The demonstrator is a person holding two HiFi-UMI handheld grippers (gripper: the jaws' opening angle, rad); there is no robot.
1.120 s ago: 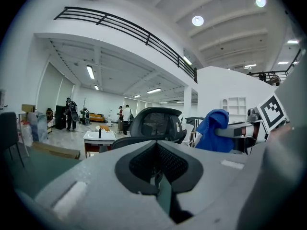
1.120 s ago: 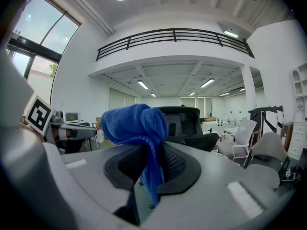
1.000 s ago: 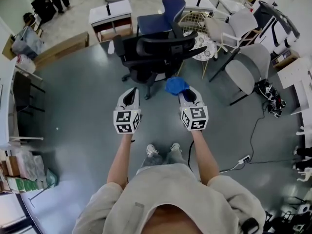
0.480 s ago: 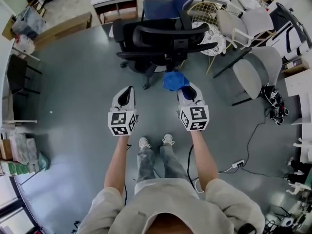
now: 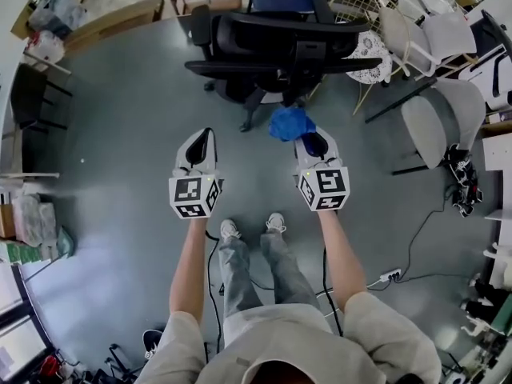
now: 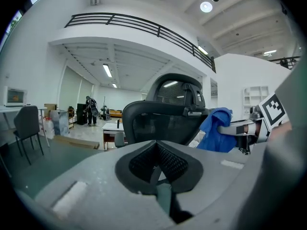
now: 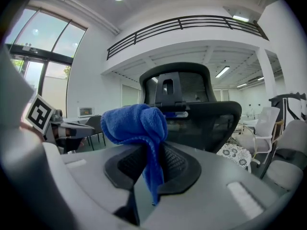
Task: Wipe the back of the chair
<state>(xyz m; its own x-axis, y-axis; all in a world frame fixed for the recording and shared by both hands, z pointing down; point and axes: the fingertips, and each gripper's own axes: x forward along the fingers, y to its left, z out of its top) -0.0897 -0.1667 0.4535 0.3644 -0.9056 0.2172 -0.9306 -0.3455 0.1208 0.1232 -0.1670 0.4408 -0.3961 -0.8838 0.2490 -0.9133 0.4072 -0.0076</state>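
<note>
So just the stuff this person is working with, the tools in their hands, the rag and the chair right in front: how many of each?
grippers: 2 (left gripper shut and empty, right gripper shut on the blue cloth)
blue cloth: 1
black office chair: 1
Total: 4

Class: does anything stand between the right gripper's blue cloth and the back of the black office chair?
Nothing visible does. The right gripper holds the blue cloth pointed at the chair back, with only open space between them.
</note>
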